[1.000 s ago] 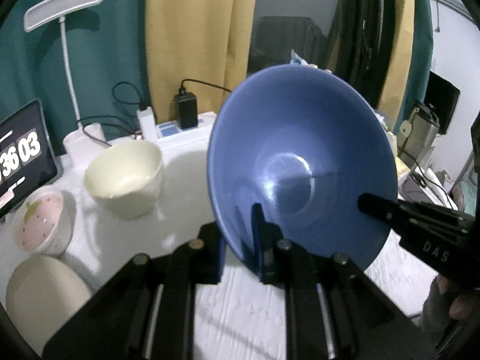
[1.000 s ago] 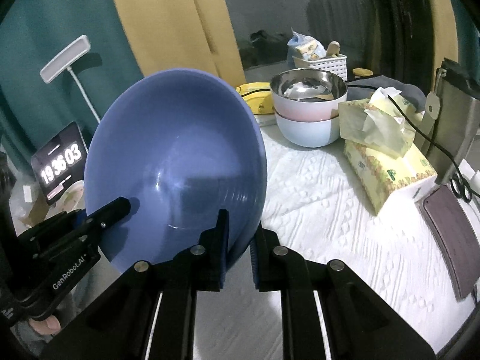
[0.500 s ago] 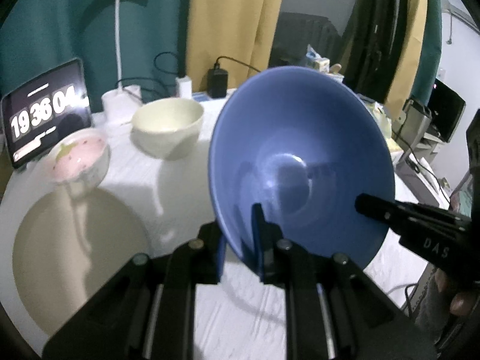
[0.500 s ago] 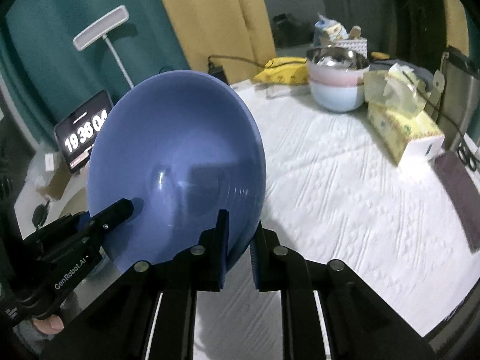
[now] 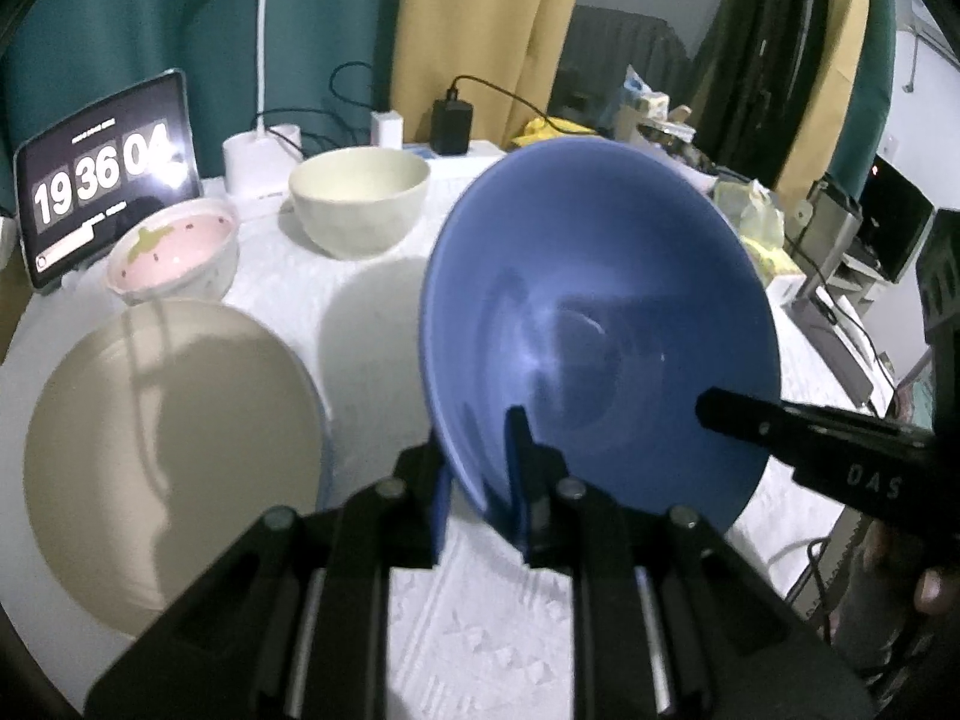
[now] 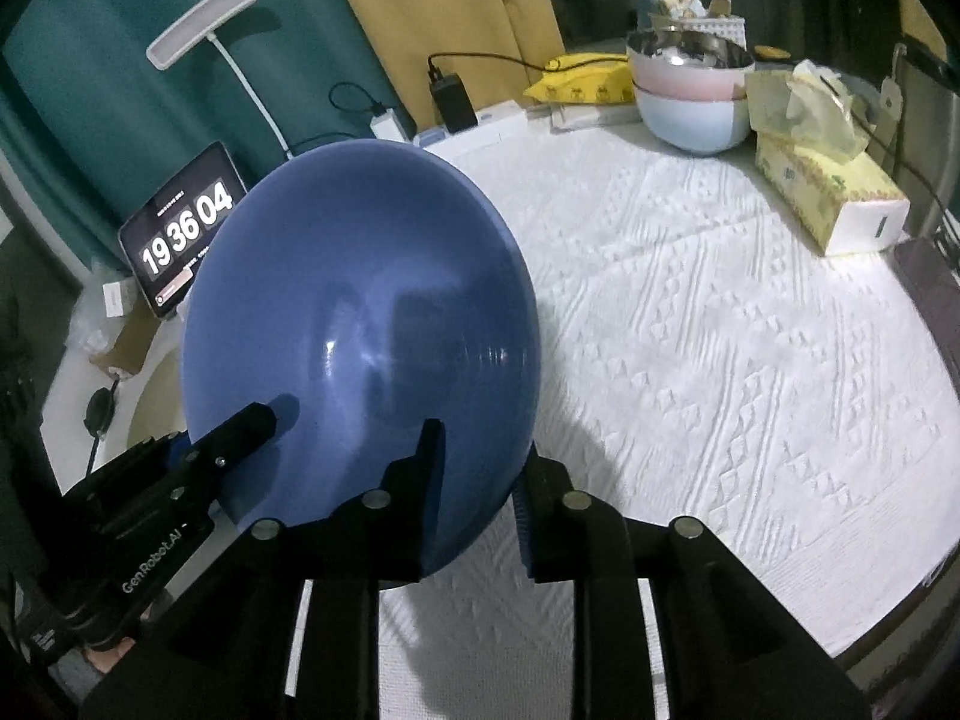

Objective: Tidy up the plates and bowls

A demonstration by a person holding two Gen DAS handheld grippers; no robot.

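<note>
— Above the quilted white cloth (image 6: 750, 360), what do you hold?
— My left gripper (image 5: 480, 480) and right gripper (image 6: 477, 480) both pinch the glossy blue bowl's (image 5: 600, 324) rim; a matte beige plate (image 5: 168, 450) lies at nine o'clock.

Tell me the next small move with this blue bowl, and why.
Probably lower the blue bowl leftward onto the beige plate. The left gripper and the right gripper both pinch its rim, it hangs tilted above the tablecloth, and the plate lies bare.
</note>
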